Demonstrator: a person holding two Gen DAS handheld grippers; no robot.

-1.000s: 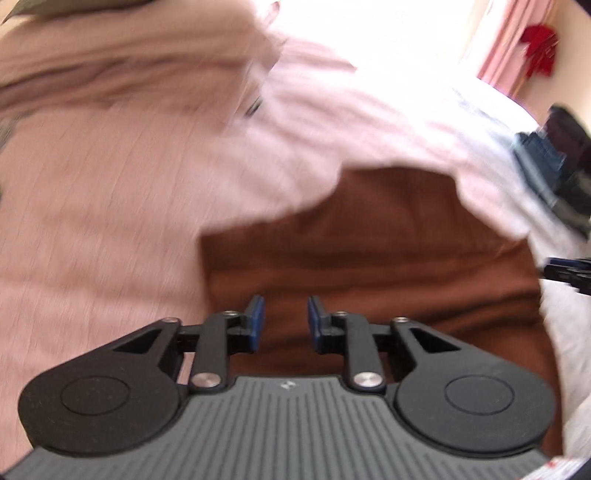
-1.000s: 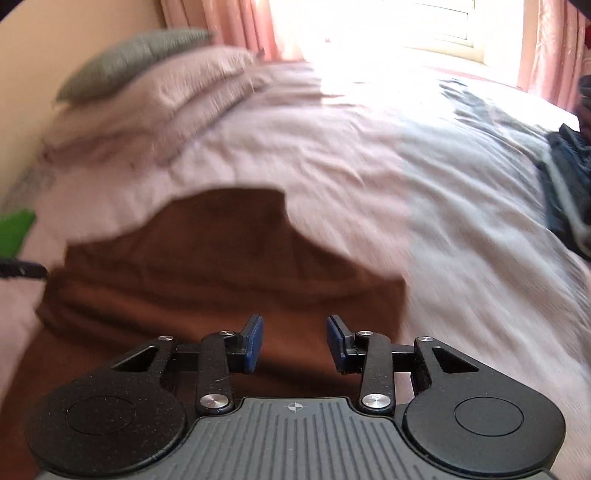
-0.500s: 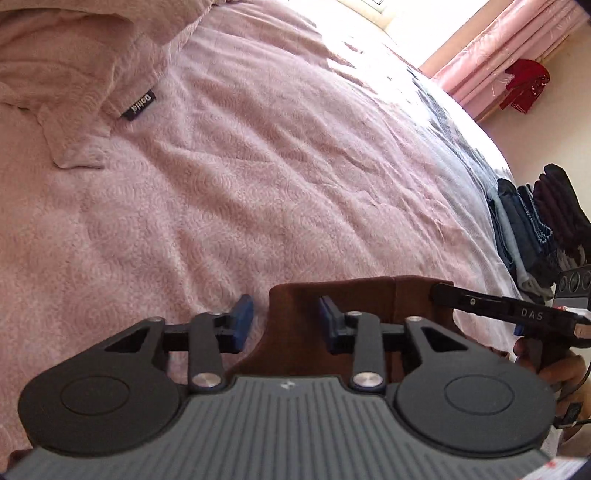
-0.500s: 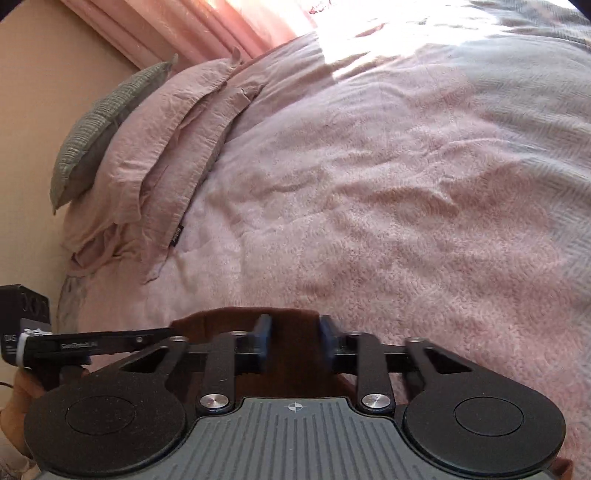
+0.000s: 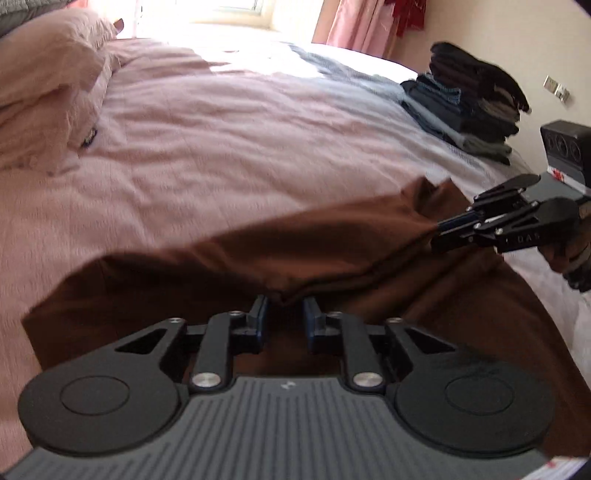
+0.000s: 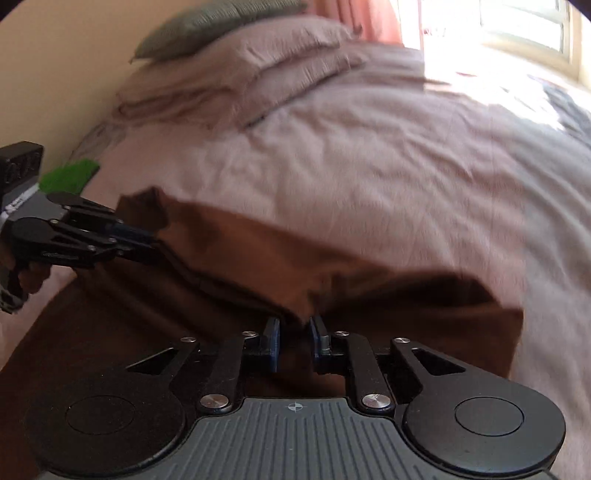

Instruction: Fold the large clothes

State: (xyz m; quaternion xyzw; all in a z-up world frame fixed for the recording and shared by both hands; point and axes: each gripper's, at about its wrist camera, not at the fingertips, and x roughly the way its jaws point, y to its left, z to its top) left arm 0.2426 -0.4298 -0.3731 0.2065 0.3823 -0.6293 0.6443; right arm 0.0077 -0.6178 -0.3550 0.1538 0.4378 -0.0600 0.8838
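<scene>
brown soft garment (image 5: 258, 254), creased folds.

garment (image 5: 258, 254) on bed (image 5: 240, 147) | pillows (image 5: 40, 92) far left | folded stack (image 5: 476, 107) far right

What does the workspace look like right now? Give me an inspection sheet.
Surface: pink bed cover, wrinkled.
Job's things: brown garment on the bed, one edge lifted.
Clutter: stack of folded clothes at the far side; green item by the bed's edge.
Grippers: left hand-held gripper and right hand-held gripper each have garment edge between the pads, jaws opening.
Cables: nothing seen.
Surroundings: pillows, pink curtain, bright window.
</scene>
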